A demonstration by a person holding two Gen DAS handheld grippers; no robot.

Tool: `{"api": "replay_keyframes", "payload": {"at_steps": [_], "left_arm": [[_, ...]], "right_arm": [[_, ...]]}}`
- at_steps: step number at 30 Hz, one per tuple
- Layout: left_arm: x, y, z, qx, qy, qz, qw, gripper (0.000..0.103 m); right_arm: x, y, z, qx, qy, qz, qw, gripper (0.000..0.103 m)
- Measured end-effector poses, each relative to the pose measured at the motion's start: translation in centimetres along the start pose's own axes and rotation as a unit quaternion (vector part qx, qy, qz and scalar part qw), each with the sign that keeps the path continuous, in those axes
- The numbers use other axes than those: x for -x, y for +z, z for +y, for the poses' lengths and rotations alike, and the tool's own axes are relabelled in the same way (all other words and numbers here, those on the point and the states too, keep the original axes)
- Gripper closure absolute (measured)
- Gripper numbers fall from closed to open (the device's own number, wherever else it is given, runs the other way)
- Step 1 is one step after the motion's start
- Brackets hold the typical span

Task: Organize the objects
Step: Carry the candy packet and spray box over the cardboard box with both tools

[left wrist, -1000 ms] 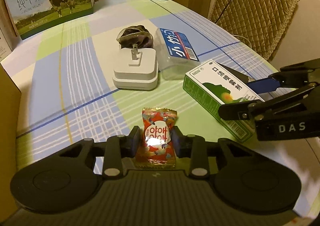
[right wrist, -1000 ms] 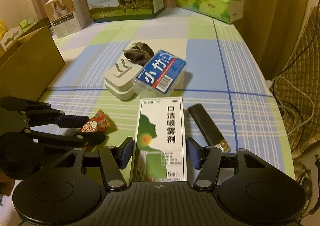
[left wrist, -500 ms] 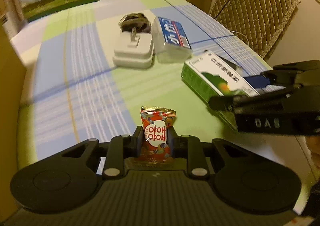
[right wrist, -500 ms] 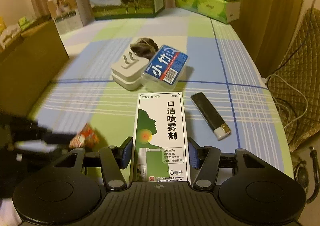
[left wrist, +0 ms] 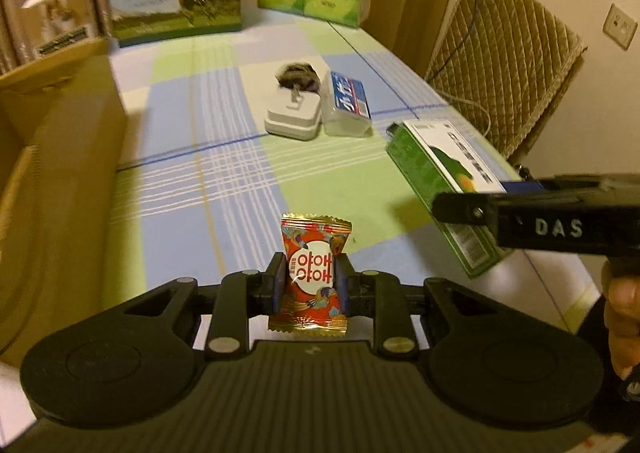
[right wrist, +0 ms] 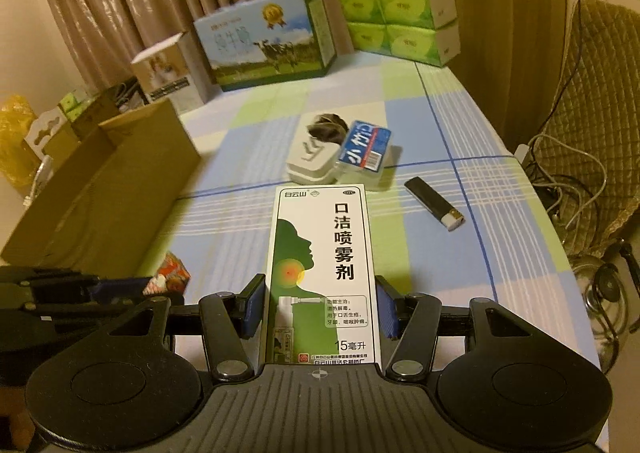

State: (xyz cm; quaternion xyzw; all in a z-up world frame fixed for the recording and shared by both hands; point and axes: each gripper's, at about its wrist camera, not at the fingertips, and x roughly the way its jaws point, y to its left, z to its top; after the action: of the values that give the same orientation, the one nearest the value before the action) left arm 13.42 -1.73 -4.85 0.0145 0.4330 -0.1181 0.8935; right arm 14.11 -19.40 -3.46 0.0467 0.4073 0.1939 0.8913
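Note:
My left gripper (left wrist: 310, 287) is shut on a red candy packet (left wrist: 312, 273), held clear above the checked tablecloth. My right gripper (right wrist: 320, 309) is shut on a green and white spray box (right wrist: 322, 253), also lifted off the table. That box (left wrist: 444, 189) and the right gripper's black body (left wrist: 552, 221) show at the right of the left wrist view. The candy (right wrist: 170, 277) and the left gripper (right wrist: 76, 293) show at the lower left of the right wrist view. A white plug adapter (right wrist: 310, 161), a dark crumpled wrapper (right wrist: 326, 125), a blue-labelled clear box (right wrist: 366, 151) and a black lighter (right wrist: 434, 207) lie on the table.
An open cardboard box (left wrist: 52, 189) stands along the left side of the table. A milk carton case (right wrist: 264, 41), a small pet-print box (right wrist: 168, 71) and stacked green tissue packs (right wrist: 394, 1) line the far end. A quilted chair (left wrist: 504, 65) and cables stand beyond the right edge.
Both grippers have risen and pulled back from the table, carrying the candy and the spray box. The left jaws closed tighter on the candy. More of the cardboard box and far end shows.

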Motion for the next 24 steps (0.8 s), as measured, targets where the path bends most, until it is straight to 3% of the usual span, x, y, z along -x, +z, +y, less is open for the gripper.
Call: {"api": "replay_keyframes", "payload": {"at_steps": [13, 24], "left_arm": [[10.0, -2.1, 1.5, 0.021, 0.026, -0.047, 0.9983, 0.082], [14.4, -3.5, 3.3, 0.036, 0.048, -0.067, 0.996, 0.082]], "right_arm": [[4.8, -1.0, 6.2, 0.051, 0.033, -0.024, 0.998, 0.051], [5.1, -1.1, 10.1, 0.089, 0.06, -0.024, 0.994, 0.051]]}}
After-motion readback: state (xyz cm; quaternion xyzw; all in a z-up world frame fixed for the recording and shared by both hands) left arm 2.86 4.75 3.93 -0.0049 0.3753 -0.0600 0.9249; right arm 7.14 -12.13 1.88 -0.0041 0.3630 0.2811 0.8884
